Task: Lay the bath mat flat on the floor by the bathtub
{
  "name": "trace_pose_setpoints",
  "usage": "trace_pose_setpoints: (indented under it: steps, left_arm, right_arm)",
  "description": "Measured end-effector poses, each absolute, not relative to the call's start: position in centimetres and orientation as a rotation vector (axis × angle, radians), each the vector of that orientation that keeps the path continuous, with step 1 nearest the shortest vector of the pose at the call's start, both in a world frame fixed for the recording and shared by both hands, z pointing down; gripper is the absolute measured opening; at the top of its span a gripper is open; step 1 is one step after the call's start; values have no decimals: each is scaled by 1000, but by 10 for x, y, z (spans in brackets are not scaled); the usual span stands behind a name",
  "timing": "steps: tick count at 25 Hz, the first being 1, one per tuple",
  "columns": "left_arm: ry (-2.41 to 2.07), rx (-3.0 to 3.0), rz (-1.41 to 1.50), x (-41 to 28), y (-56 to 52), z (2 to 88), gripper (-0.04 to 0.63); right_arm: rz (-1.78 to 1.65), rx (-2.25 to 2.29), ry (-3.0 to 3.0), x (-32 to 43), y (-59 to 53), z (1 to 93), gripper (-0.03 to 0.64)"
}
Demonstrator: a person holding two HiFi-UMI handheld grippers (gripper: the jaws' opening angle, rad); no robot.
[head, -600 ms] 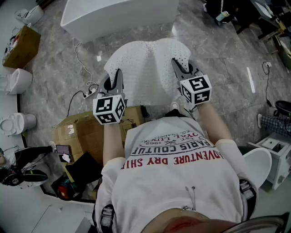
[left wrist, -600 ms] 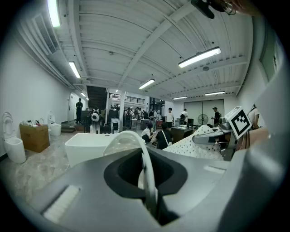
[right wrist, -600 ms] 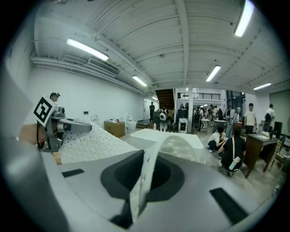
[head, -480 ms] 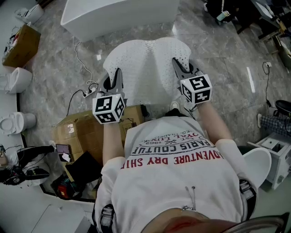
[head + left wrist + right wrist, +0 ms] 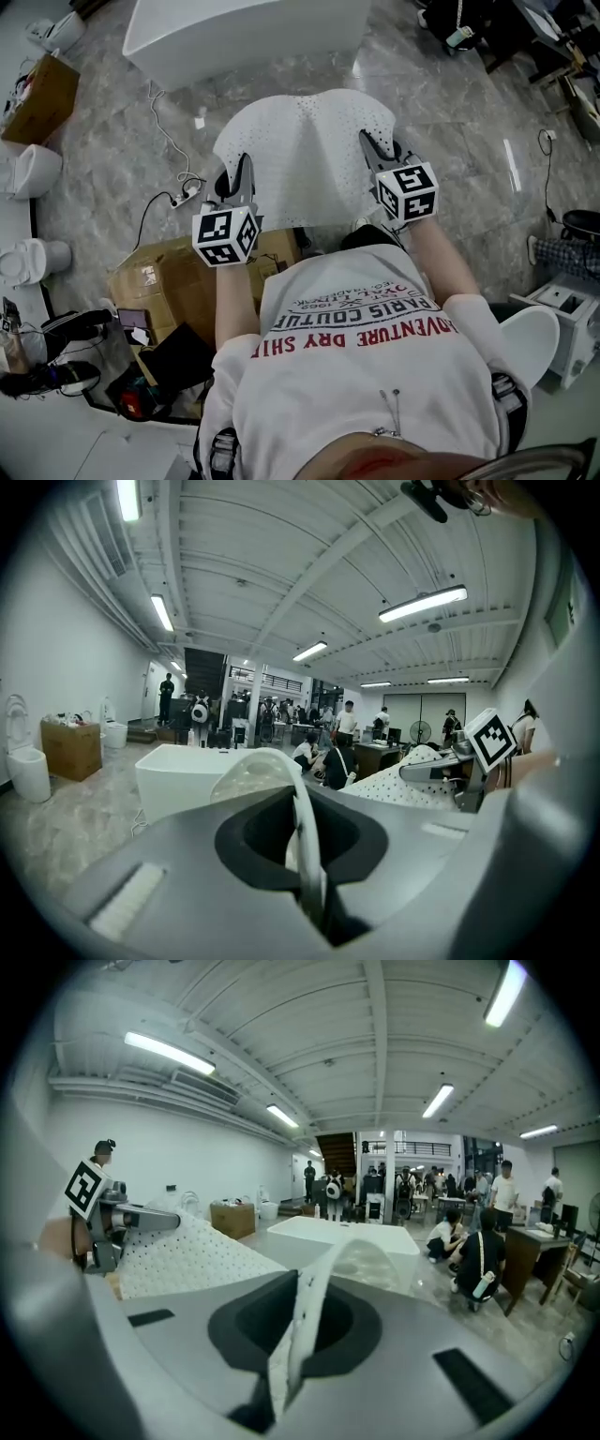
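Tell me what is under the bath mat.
The bath mat is held up off the ground, pinched by the left gripper and right gripper. Grey marble floor shows around it, short of the bathtub. The patch directly beneath is covered by the mat.

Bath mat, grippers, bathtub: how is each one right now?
bath mat: held in the air, creased down the middle, not on the floor.
left gripper: shut on the mat's left edge.
right gripper: shut on the mat's right edge.
bathtub: standing on the floor beyond the mat.
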State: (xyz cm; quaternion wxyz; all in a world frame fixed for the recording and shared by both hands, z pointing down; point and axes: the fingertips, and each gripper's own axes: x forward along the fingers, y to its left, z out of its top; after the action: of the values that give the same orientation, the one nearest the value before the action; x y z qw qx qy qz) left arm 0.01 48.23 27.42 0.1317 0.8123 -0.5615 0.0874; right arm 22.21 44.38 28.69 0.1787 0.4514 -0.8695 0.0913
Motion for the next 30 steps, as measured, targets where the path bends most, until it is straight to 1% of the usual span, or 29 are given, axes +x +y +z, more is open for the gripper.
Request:
trace_pose_setpoints:
  steps: [5,9,19,24,30]
  left_arm:
    - [-1638,2307,273,-6,462,292,15]
    - [-1676,2243,298,-14,430,308,15]
    - [-1794,2086,358,-12,269,337,15]
    - [-1841,2012,356,-16,193,348,15]
    - [-1815,1988,421,-33,121,363,15]
  right_arm:
    - [298,1233,-2452,220,417,303,17]
    - [338,1161,-2468,215,373,323,17]
    - [327,932,-2510,209,187,359,17]
    - [335,890,-2492,213,97,368,17]
    - [382,868,-2460,199,26,387,17]
